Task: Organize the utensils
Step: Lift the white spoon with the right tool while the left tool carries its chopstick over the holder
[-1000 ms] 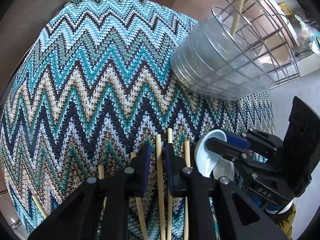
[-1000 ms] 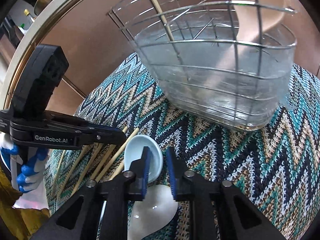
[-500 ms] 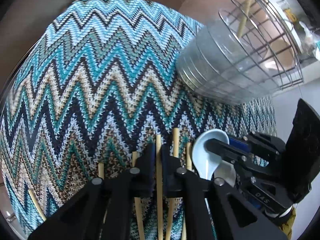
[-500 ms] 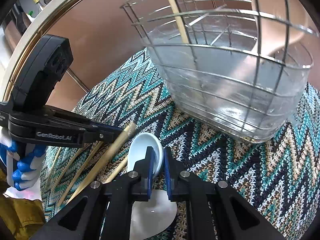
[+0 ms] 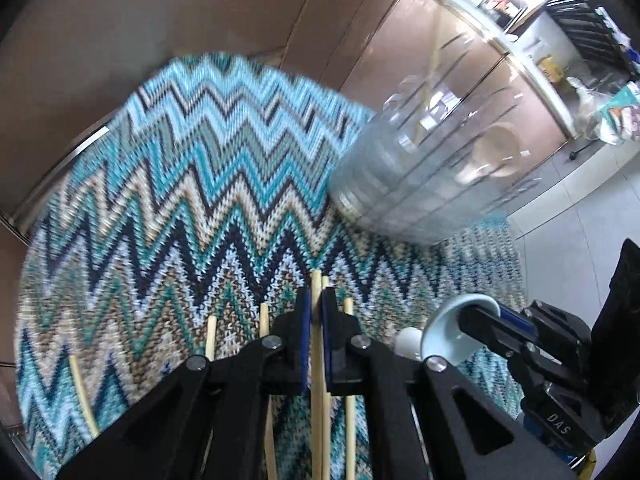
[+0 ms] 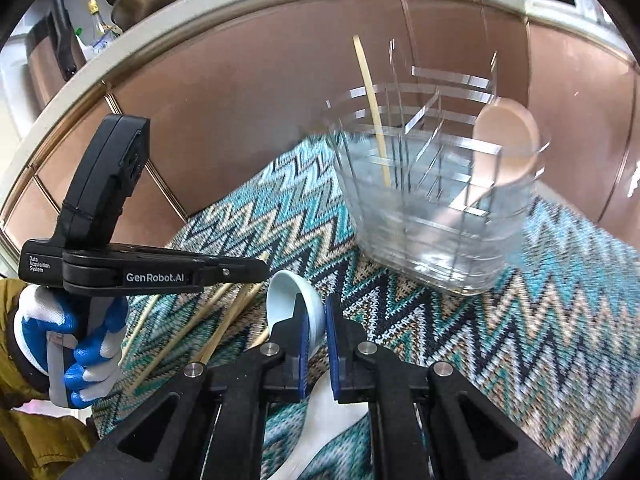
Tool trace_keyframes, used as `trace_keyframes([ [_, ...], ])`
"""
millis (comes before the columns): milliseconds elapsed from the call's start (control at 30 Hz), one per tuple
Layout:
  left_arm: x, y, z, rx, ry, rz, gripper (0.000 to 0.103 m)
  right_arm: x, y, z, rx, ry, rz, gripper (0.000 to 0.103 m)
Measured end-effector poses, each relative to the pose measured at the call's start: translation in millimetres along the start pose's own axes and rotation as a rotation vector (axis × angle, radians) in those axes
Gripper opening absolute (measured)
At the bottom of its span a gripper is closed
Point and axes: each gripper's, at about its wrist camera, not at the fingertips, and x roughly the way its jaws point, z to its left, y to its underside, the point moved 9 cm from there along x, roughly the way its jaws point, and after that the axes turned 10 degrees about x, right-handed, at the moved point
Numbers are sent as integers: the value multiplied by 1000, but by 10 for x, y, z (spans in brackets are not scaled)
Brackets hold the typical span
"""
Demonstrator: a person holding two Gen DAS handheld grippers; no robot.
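Work surface: bench covered by a knitted zigzag cloth in teal, white, tan and black. Behind it, brown cabinet fronts under a pale counter edge; steel pot and bottles visible above that edge in the right wrist view. Pale tiled floor past the cloth's far side in the left wrist view.

Wire utensil rack with clear liner standing upright on the cloth, blurred. Inside it: one chopstick leaning, top end up and tilted left; one tan spoon, bowl upward.

Left claw: clamped together on a single chopstick, long axis running along the fingers, tip projecting just past the pads toward the rack. Several loose chopsticks lying on the cloth beneath, roughly parallel to it.

Right claw: clamped on a pale blue ceramic spoon, gripped at the bowl's side wall, bowl opening facing left, tilted. A white spoon lying on the cloth directly below.

Gloved hand, blue and white, gripping the left tool's handle.
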Motion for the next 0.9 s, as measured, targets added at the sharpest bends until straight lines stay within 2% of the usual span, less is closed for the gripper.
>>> trace_keyframes([
  [267,-964,1,-314,57,-7,-184,5,-763,29,251,2,80,-139,8],
  [500,-1874,-79,-566,112,-9,-365,5,-1525,14,393,-8,192,-292,8],
  [633,-2403,-335,-734,144,-11,-504,5,-1985,-247,426,-13,261,-418,8],
  [767,-2637,-761,-881,140,10,-617,5,-2271,-550,396,-5,333,-550,8],
  [900,-2781,-1244,-967,105,30,-744,5,-2315,-885,278,-1,391,-659,8],
])
